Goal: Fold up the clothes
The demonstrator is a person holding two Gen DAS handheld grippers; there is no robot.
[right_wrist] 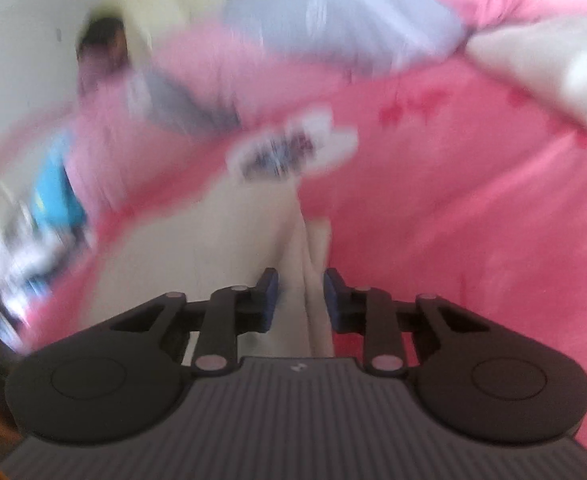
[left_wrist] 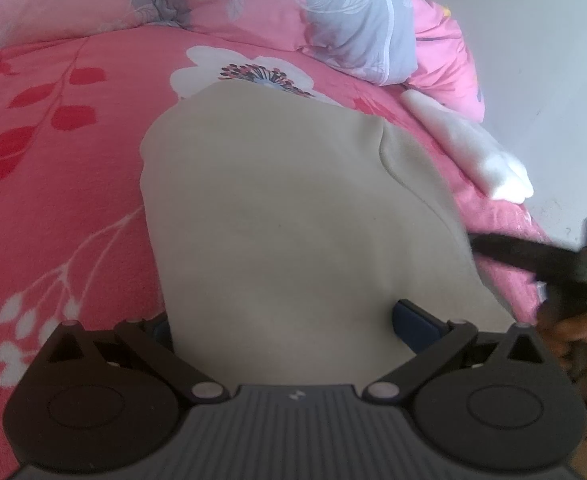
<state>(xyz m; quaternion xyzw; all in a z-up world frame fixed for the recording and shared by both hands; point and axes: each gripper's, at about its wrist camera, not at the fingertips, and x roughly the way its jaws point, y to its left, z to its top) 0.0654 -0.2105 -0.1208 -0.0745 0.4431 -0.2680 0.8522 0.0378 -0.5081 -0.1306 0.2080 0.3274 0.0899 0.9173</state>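
Note:
A beige garment (left_wrist: pixel 285 208) lies flat on the pink floral bedspread (left_wrist: pixel 73 184), with a folded layer along its right side. My left gripper (left_wrist: pixel 285 324) stands open at the garment's near edge, its jaws wide. The cloth lies between them and hides the left pad; the right blue pad (left_wrist: pixel 413 324) shows. My right gripper (left_wrist: pixel 489 246) comes in blurred from the right, at the garment's right edge. In the right wrist view the right gripper (right_wrist: pixel 301 296) has its jaws a little apart, over a raised fold of the beige garment (right_wrist: pixel 213 248). I see no pad pressing on it.
A grey and pink floral quilt (left_wrist: pixel 353 20) is bunched at the back of the bed. A folded white cloth (left_wrist: pixel 473 148) lies along the bed's right edge, beside a pale surface (left_wrist: pixel 553 80). A hand (left_wrist: pixel 573 340) holds the right gripper. Something blue (right_wrist: pixel 53 188) sits at the left.

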